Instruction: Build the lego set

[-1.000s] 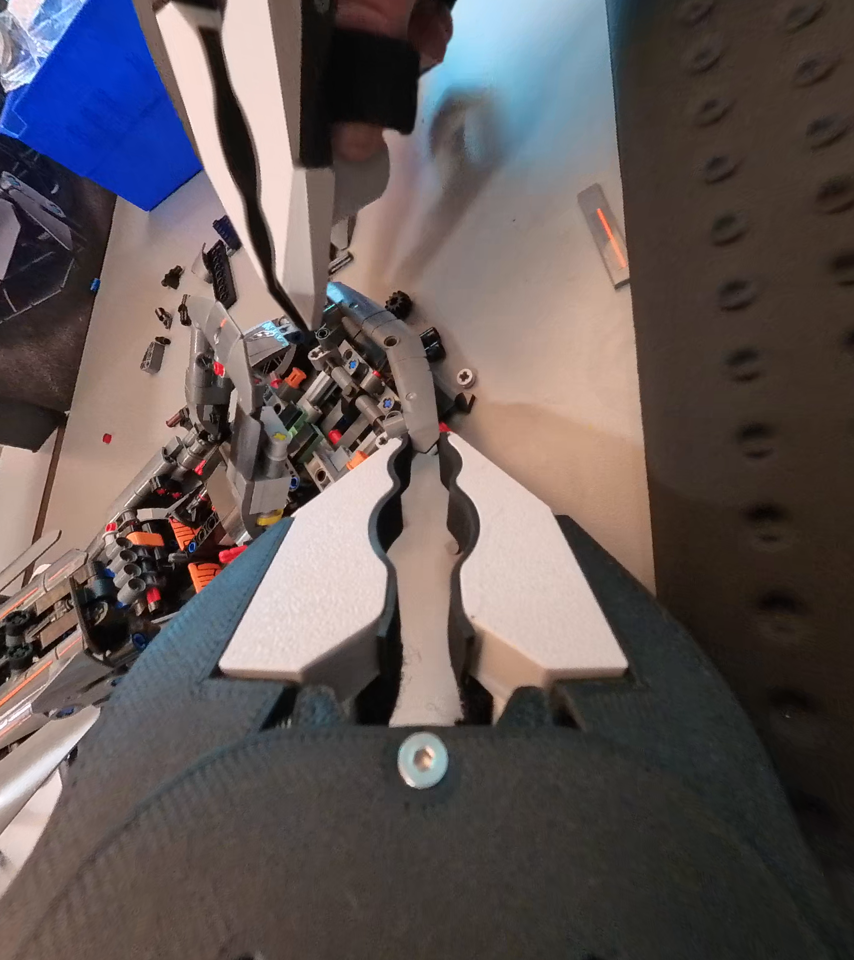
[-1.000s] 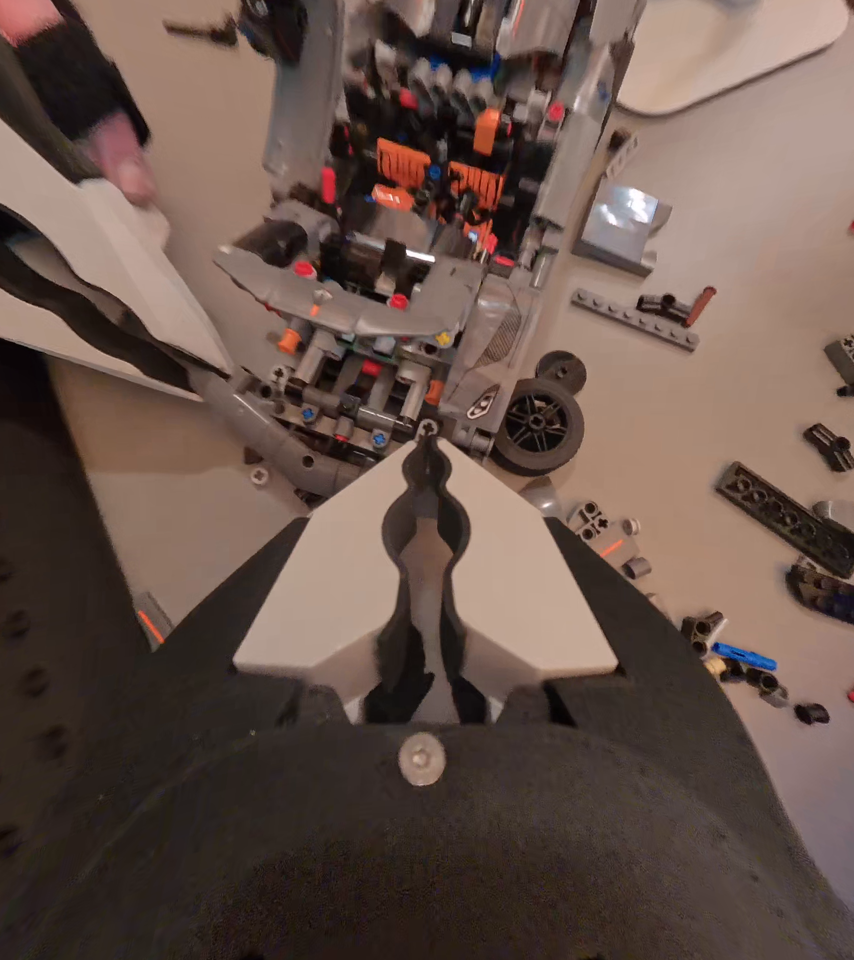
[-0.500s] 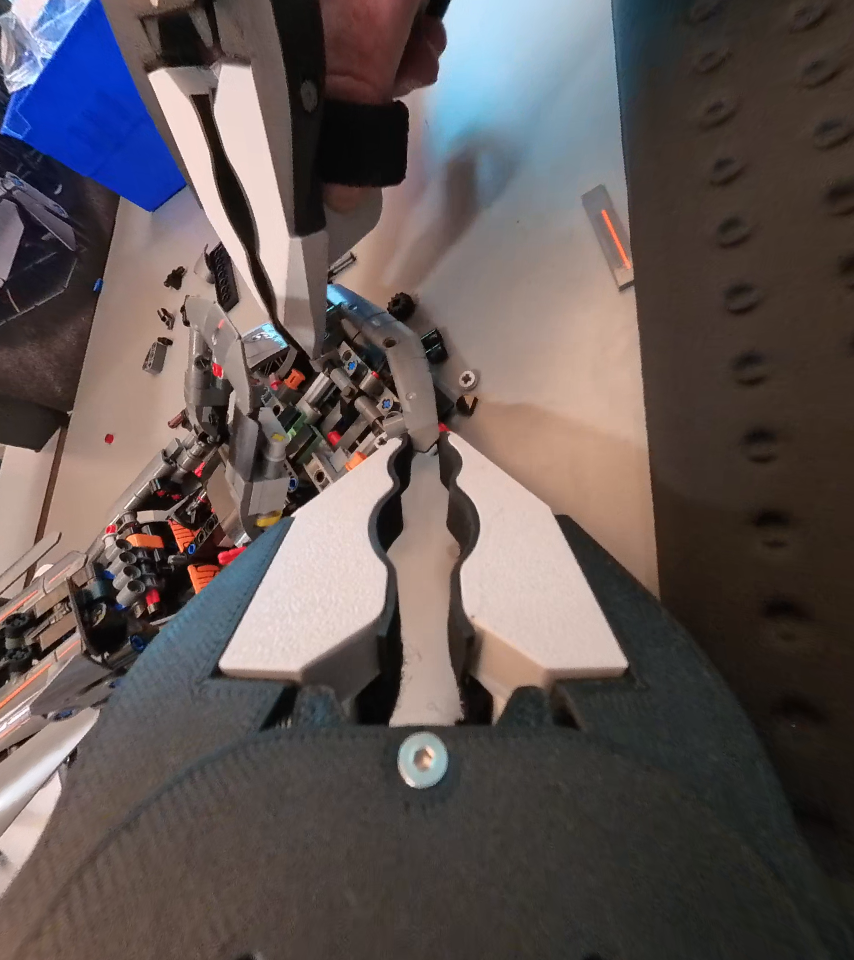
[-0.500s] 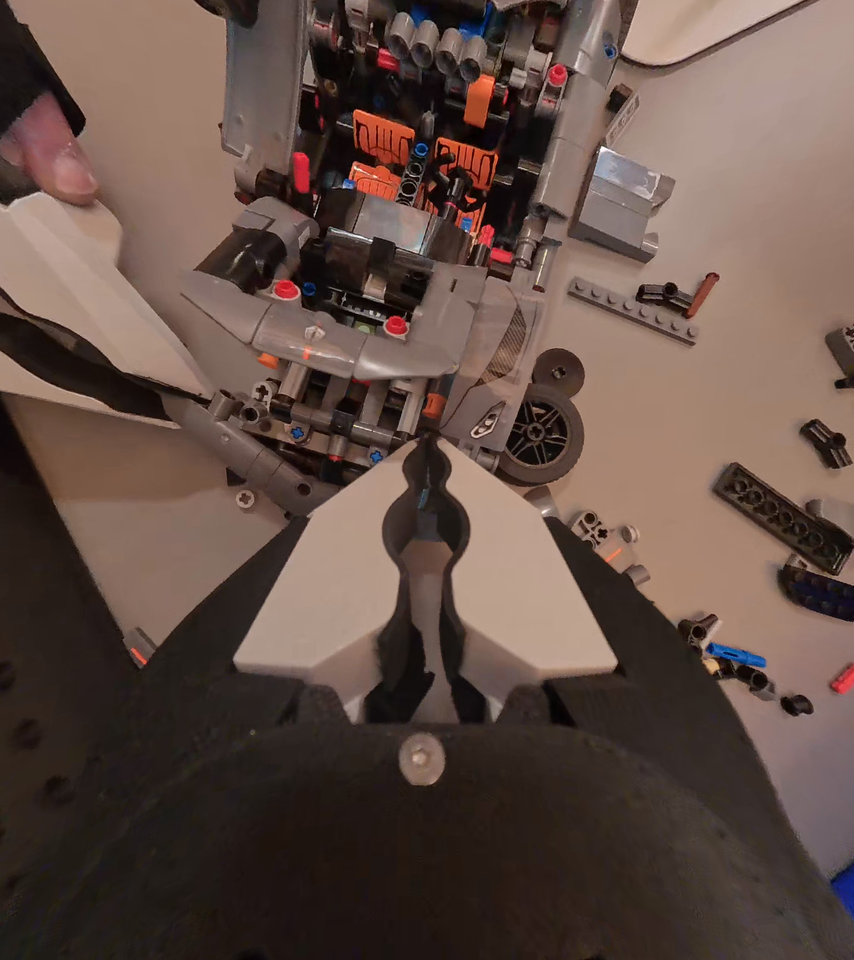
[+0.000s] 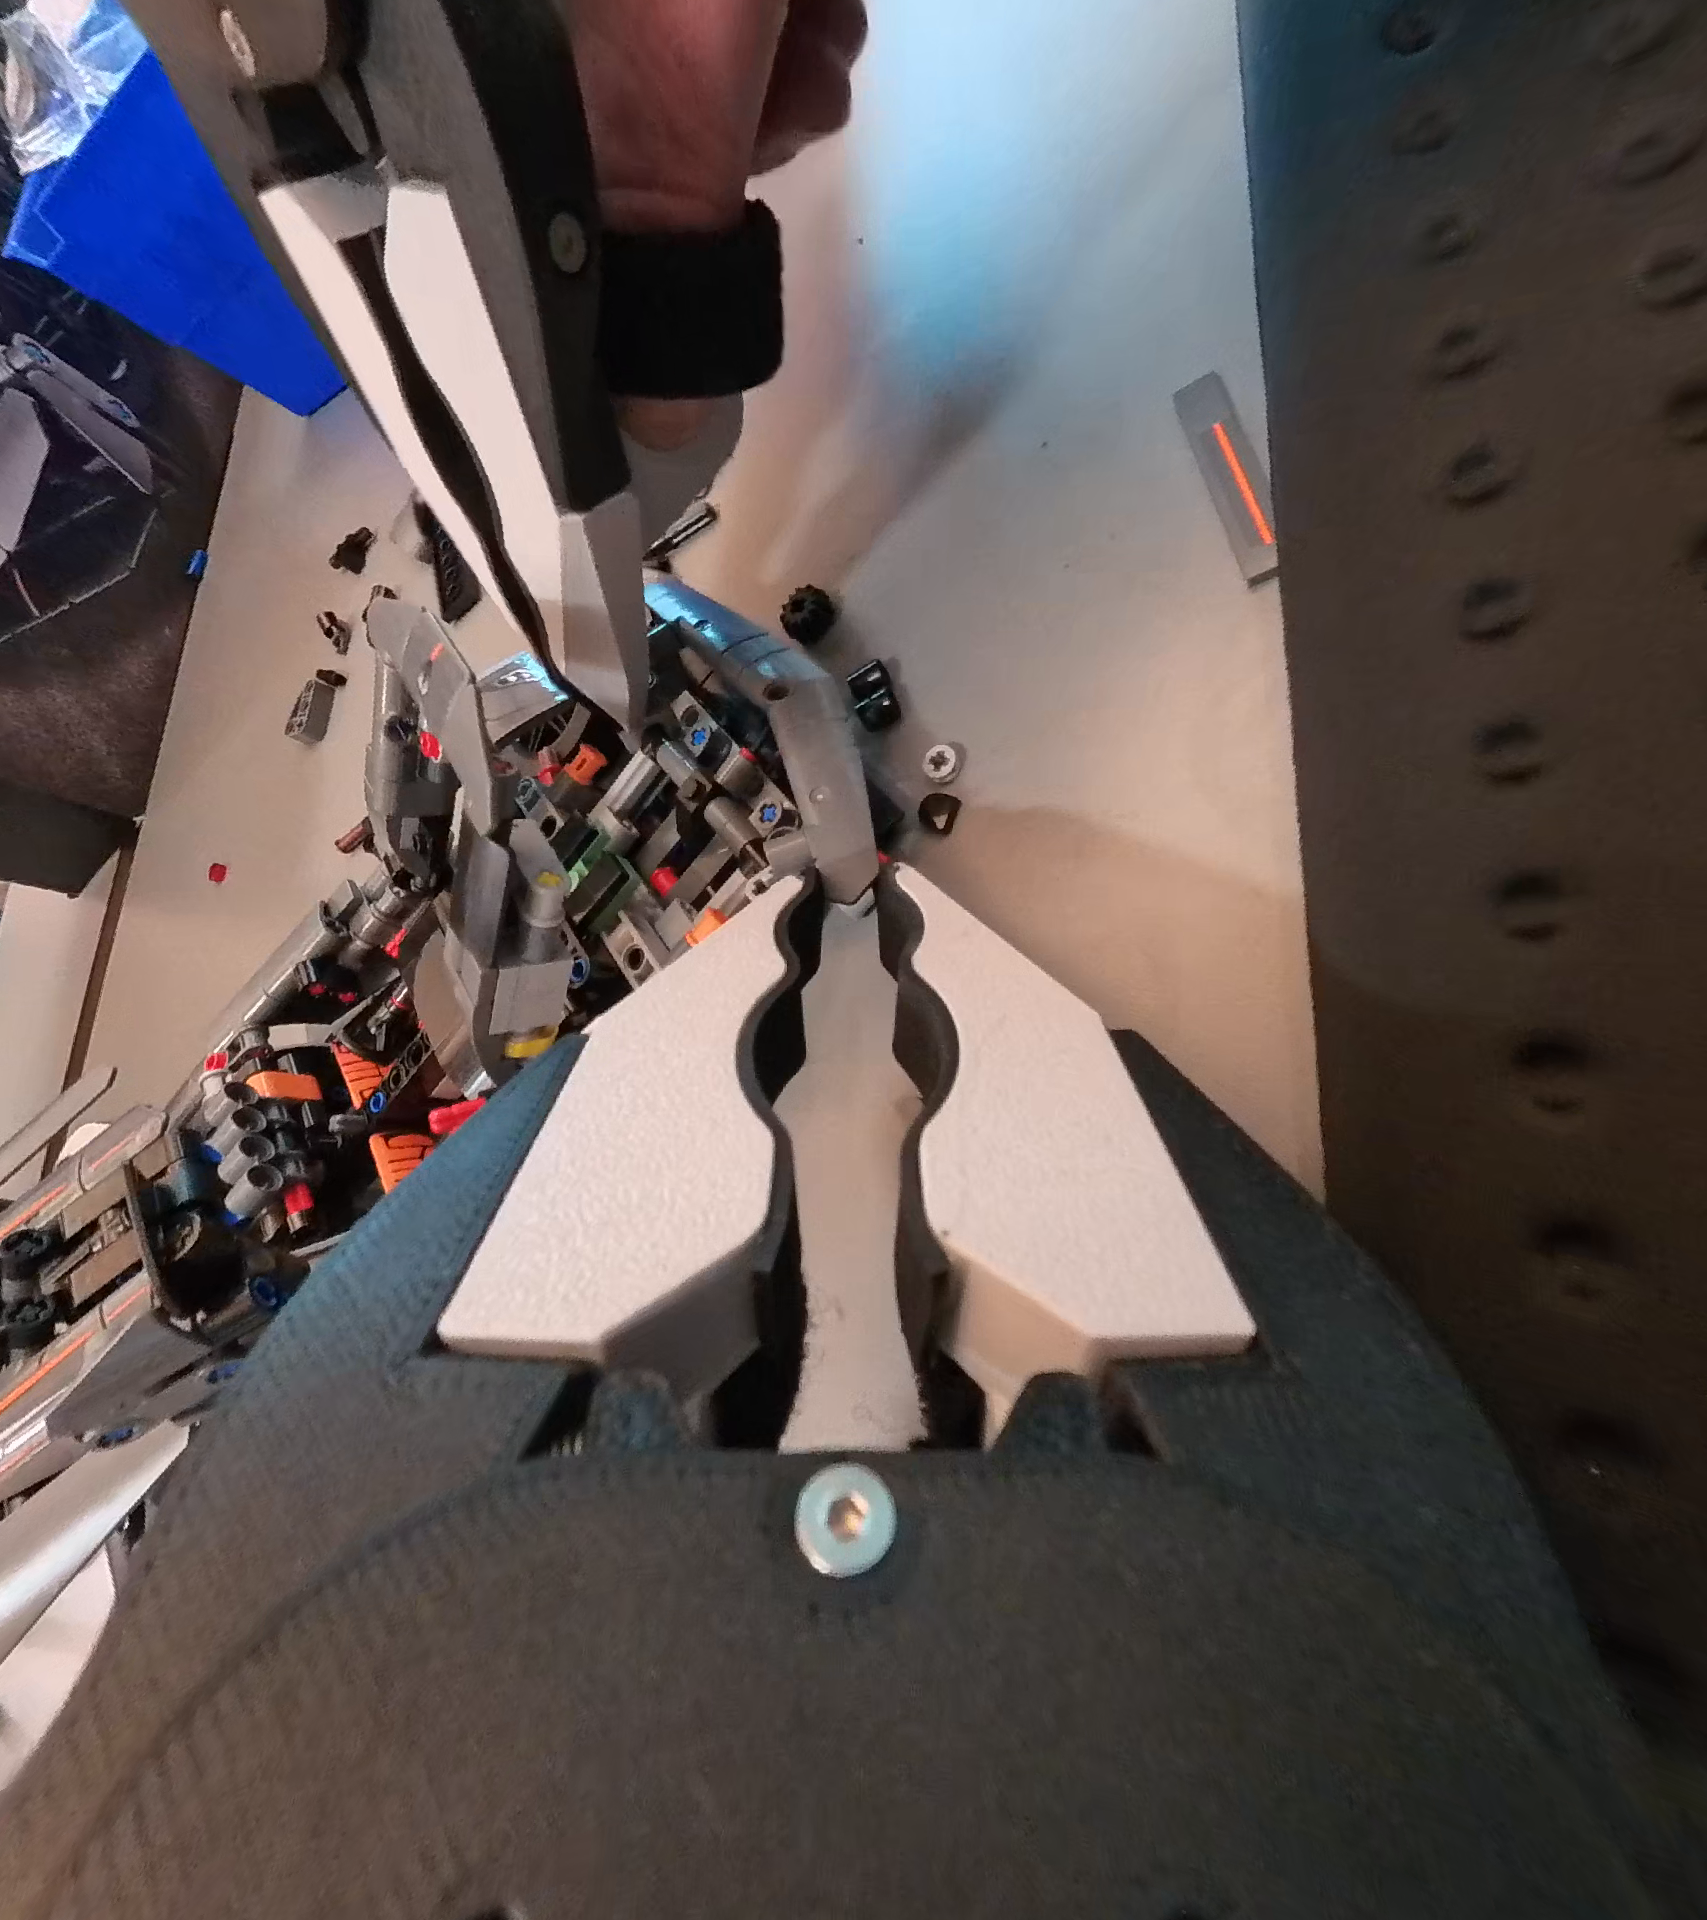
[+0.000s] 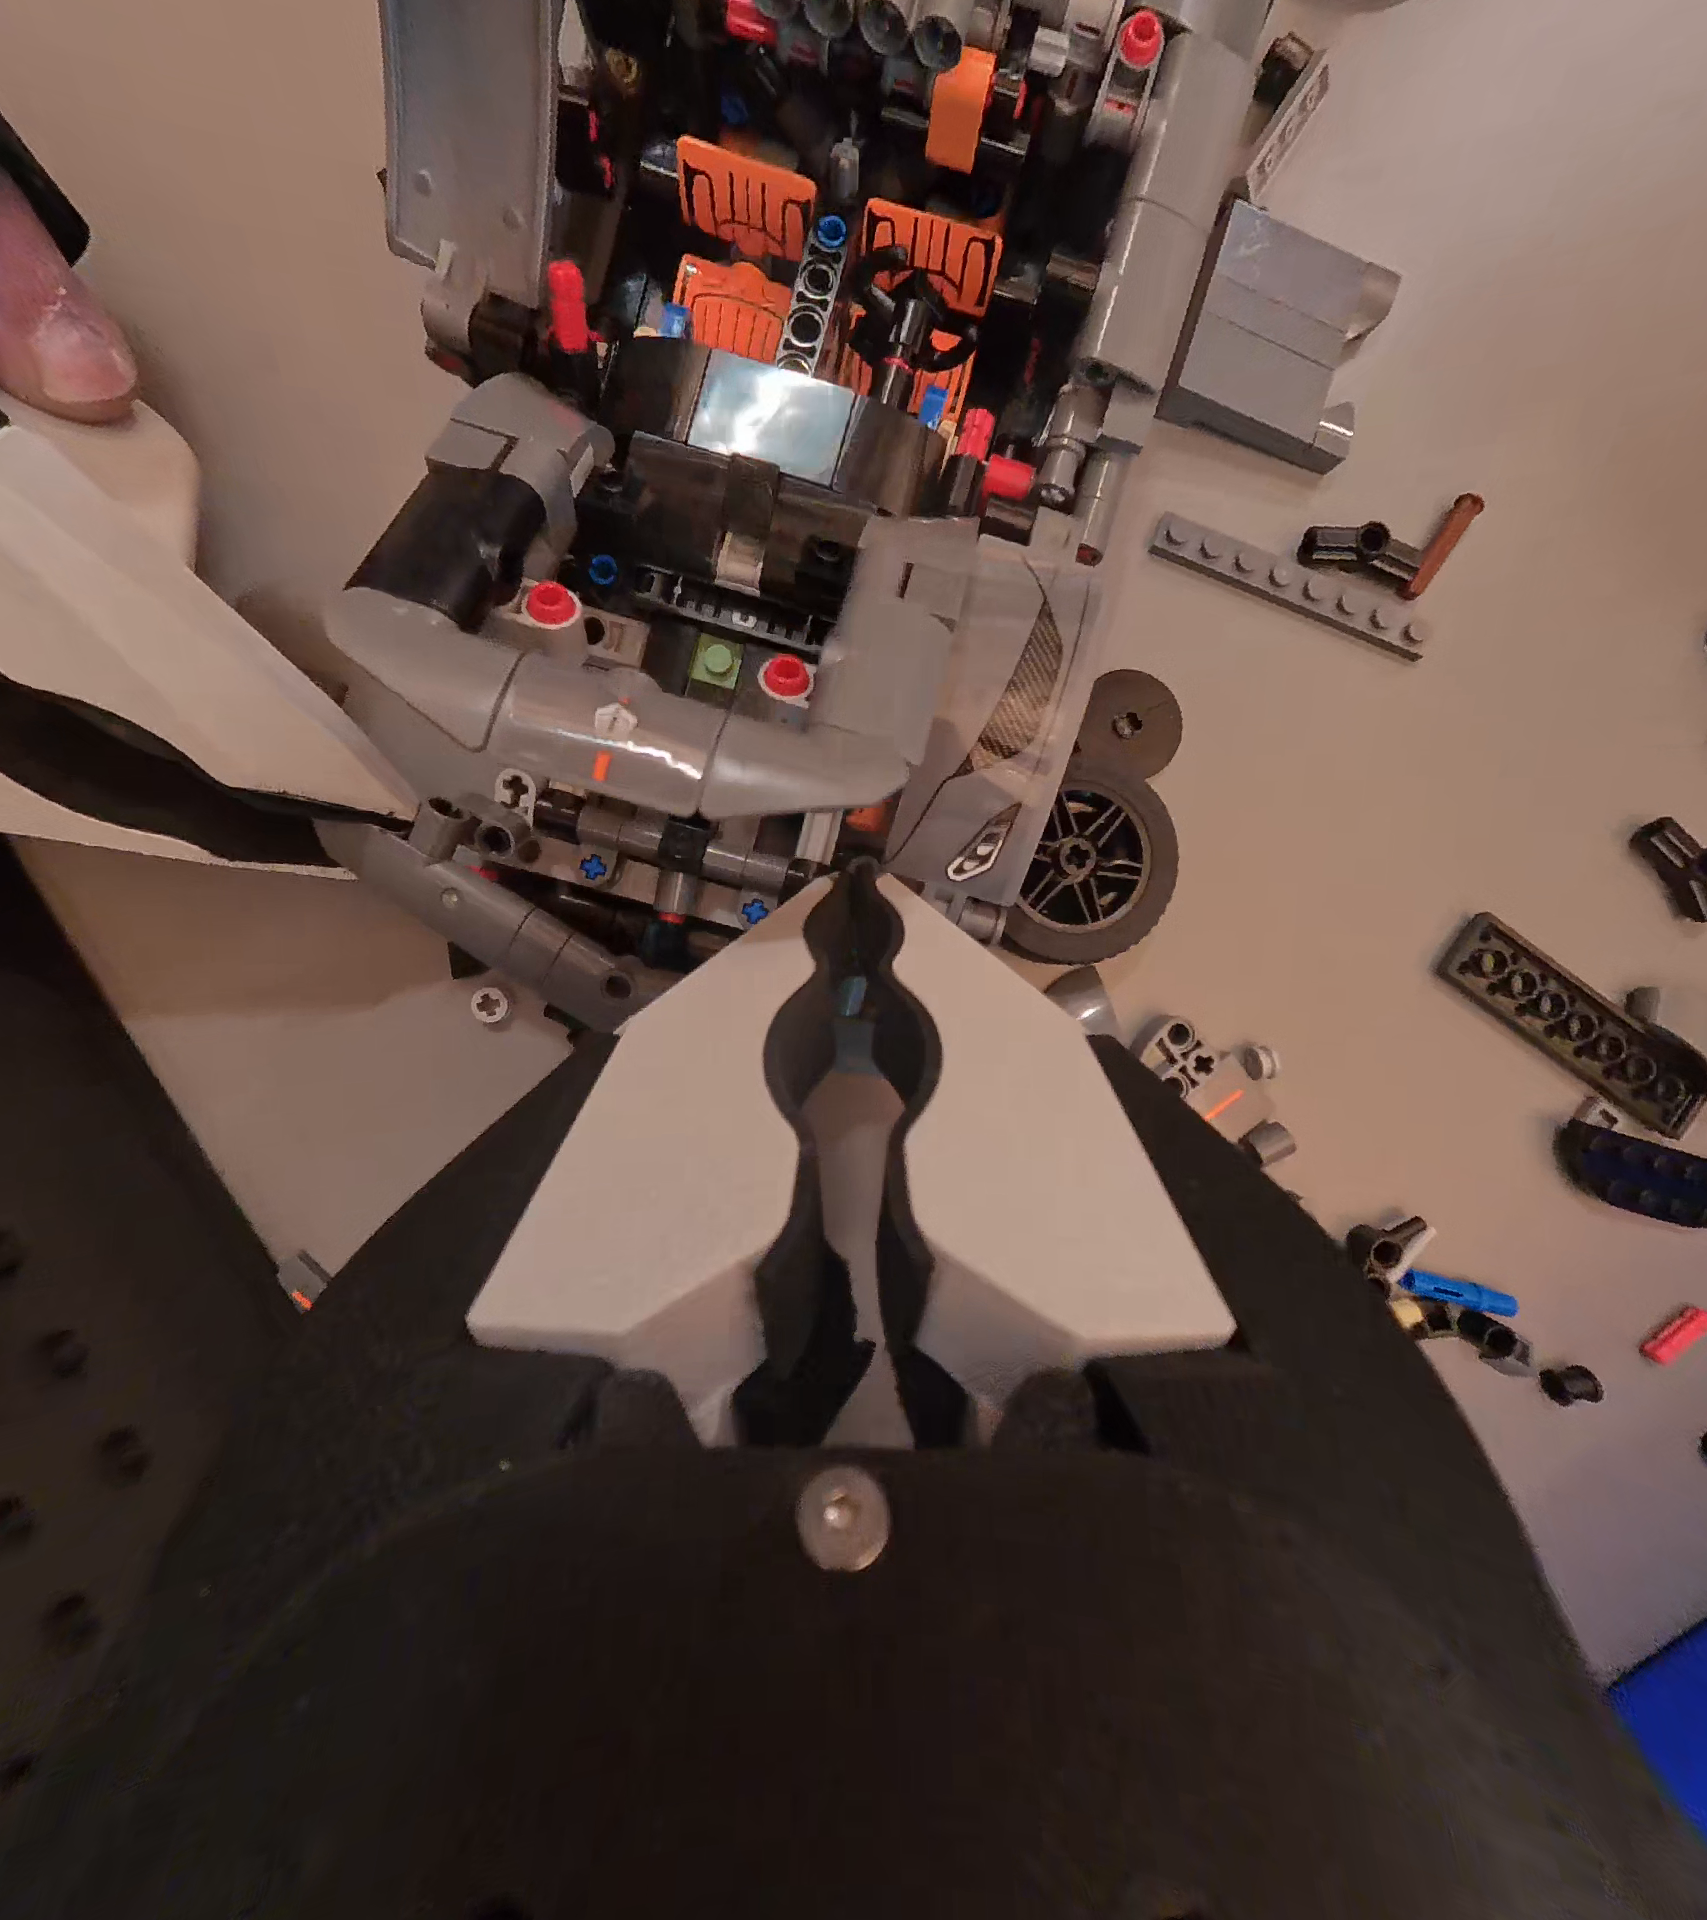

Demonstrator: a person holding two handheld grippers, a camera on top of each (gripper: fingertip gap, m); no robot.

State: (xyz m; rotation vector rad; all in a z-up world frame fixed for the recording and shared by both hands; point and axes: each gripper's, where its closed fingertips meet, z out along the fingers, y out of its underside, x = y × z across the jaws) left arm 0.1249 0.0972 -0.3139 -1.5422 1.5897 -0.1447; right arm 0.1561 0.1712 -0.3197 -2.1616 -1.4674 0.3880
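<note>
Left gripper [image 5: 849,891]: jaws narrow, tips pinched on the lower end of a curved grey panel [image 5: 823,769] at the front corner of the lego car [image 5: 558,852]. From the right wrist view the same gripper [image 6: 392,816] enters from 9 o'clock, tips drawn together on that corner piece.

Right gripper [image 6: 859,883]: jaws nearly together, a small blue-and-black pin [image 6: 851,1013] held in the slot between them, tips touching the front frame of the car [image 6: 724,644]. In the left wrist view this gripper [image 5: 620,696] comes down from 12 o'clock, tips at the front frame, a hand [image 5: 703,125] on it with a black strap around one finger.

Car: partly built, grey shell, black and orange interior. Lies on the pale table [image 6: 1451,260], its front toward the right camera, body running to 12 o'clock in that view. Two orange seats [image 6: 745,208] near 12 o'clock. One black wheel [image 6: 1088,868] at the front corner, at 3 o'clock of the right gripper tips.

Loose parts, right wrist view:
- long grey studded plate [image 6: 1285,587] at 2 o'clock
- grey block [image 6: 1264,332] just beside the car body, 1 o'clock
- black holed plate [image 6: 1576,1049] at 3 o'clock
- blue pin [image 6: 1457,1294], red piece [image 6: 1678,1333] toward 4 o'clock

Left wrist view: blue bin [image 5: 163,260] at 11 o'clock, small black gear [image 5: 809,608] near the car's front, grey strip with an orange line [image 5: 1233,478] at 1 o'clock.
</note>
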